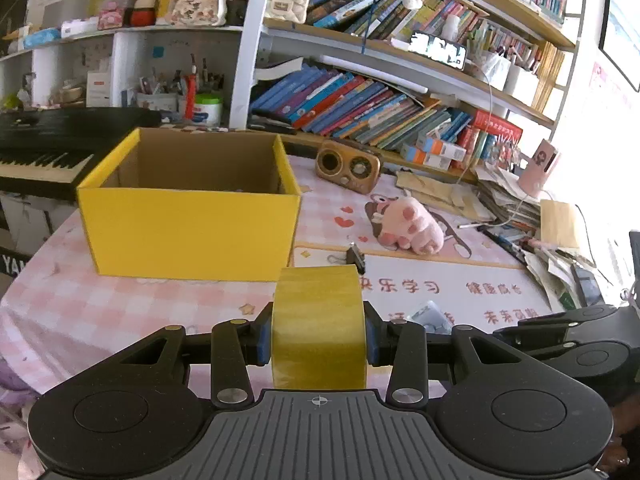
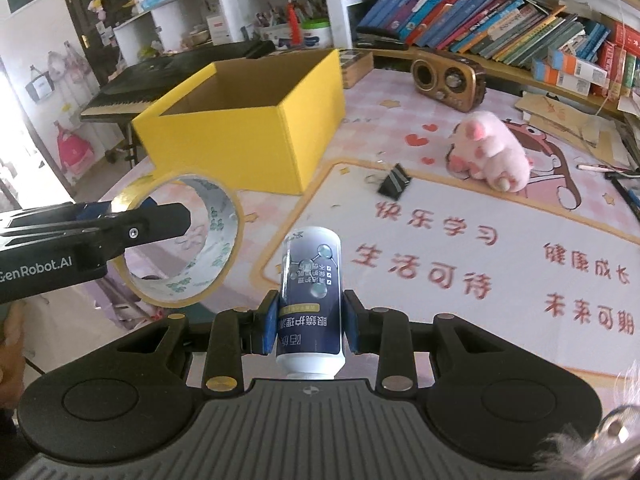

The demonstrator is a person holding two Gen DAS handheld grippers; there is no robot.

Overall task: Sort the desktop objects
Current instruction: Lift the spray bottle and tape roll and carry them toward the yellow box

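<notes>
At the bottom centre of the left wrist view, the left tongs (image 1: pixel 319 338) are clamped on a yellow tape roll (image 1: pixel 319 326), held on edge above the pink checked surface (image 1: pixel 132 300). Just beyond it, in the upper left middle of the frame, stands an open yellow box (image 1: pixel 188 228). At the bottom centre of the right wrist view, the right tongs (image 2: pixel 311 326) are clamped on a small white-and-blue bottle (image 2: pixel 310 300). On the mat lie a black binder clip (image 2: pixel 394 182) and, to the right of it, a pink plush paw (image 2: pixel 490 152).
</notes>
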